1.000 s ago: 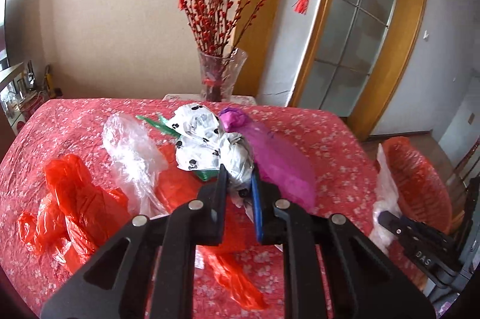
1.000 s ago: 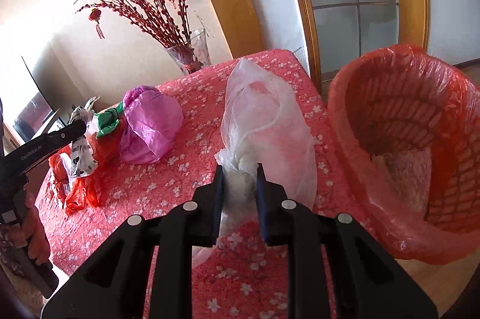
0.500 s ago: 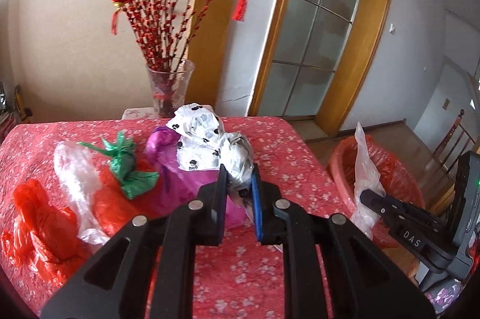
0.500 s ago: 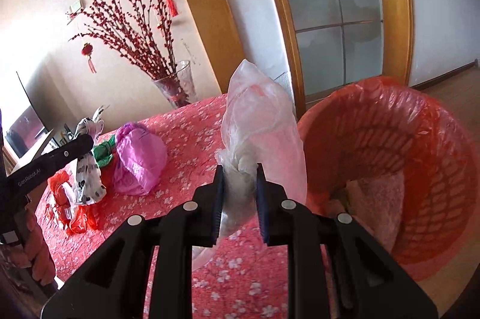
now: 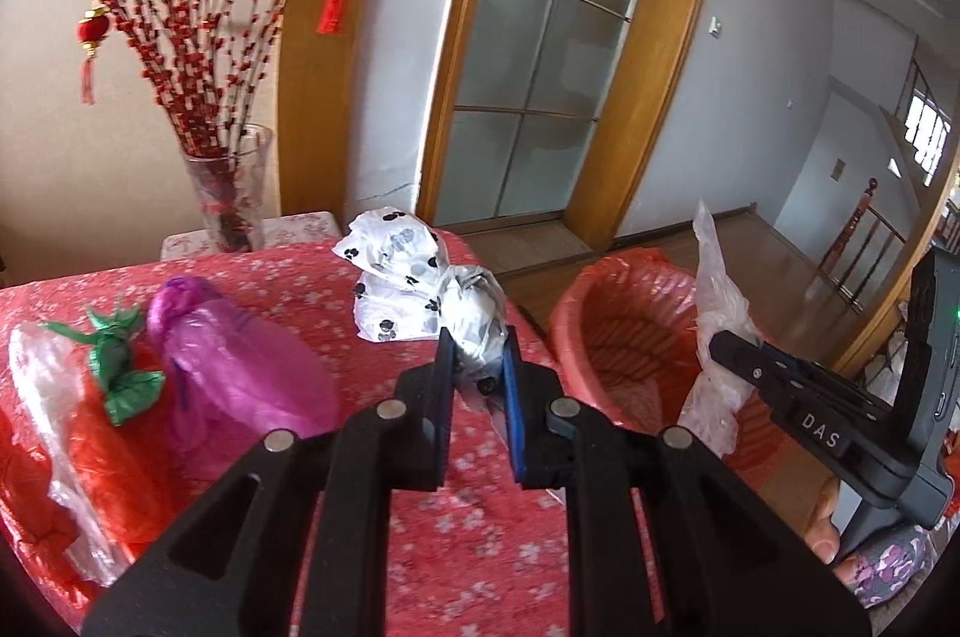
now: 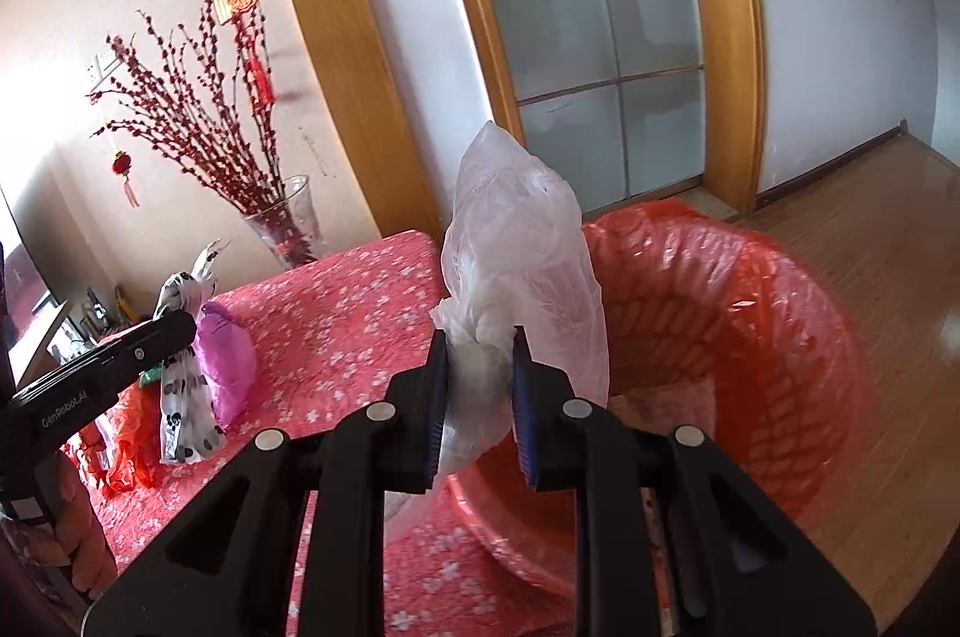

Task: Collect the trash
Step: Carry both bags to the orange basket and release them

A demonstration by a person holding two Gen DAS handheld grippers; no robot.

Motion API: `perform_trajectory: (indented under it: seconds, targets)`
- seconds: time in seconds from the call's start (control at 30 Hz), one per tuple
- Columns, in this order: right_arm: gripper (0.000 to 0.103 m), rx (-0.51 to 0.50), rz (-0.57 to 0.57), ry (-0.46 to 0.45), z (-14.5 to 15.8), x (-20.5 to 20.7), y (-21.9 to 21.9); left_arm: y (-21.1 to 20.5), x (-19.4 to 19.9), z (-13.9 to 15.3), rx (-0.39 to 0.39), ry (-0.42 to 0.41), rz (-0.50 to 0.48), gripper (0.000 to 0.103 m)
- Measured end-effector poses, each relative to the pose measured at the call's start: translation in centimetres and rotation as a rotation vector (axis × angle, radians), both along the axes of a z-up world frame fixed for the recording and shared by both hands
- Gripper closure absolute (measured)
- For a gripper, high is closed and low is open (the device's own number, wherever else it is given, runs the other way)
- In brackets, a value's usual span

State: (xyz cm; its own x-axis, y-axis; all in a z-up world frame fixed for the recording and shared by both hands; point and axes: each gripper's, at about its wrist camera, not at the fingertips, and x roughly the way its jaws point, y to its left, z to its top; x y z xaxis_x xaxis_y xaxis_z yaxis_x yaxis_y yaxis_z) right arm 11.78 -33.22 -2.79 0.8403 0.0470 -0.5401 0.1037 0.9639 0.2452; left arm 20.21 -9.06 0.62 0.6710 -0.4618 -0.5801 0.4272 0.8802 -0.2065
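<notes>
My left gripper (image 5: 477, 370) is shut on a white bag with black spots (image 5: 396, 271) and holds it above the red tablecloth (image 5: 456, 547). My right gripper (image 6: 480, 376) is shut on a clear plastic bag (image 6: 522, 241) and holds it over the near rim of the red-lined trash basket (image 6: 750, 337). The basket also shows in the left wrist view (image 5: 624, 325), beyond the table's right edge, with the right gripper (image 5: 720, 346) and its clear bag (image 5: 714, 301) at its rim. The spotted bag hangs from the left gripper in the right wrist view (image 6: 183, 397).
On the table lie a purple bag (image 5: 240, 373), a green knotted bag (image 5: 120, 367), red bags (image 5: 108, 457) and a clear bag (image 5: 42, 385). A glass vase (image 5: 231, 187) with red branches stands at the back. A glazed door (image 5: 540, 55) and wood floor (image 6: 870, 229) lie beyond.
Both grippers have swung right towards the basket with their bags. The clear bag has moved from over the table to the basket's rim.
</notes>
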Motion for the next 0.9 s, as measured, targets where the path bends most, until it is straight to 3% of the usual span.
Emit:
perform_trajectory:
  seconds: [0.43, 0.9]
  targets:
    - [0.083, -0.020, -0.141, -0.053, 2.5, -1.8, -6.8, -9.5, 1.0, 1.1, -0.042, -0.015, -0.214, 0.087]
    - [0.082, -0.001, -0.191, -0.049, 1.4, -1.9, -9.6, -14.1, 2.5, -1.0, -0.025, 0.039, -0.286, 0.087]
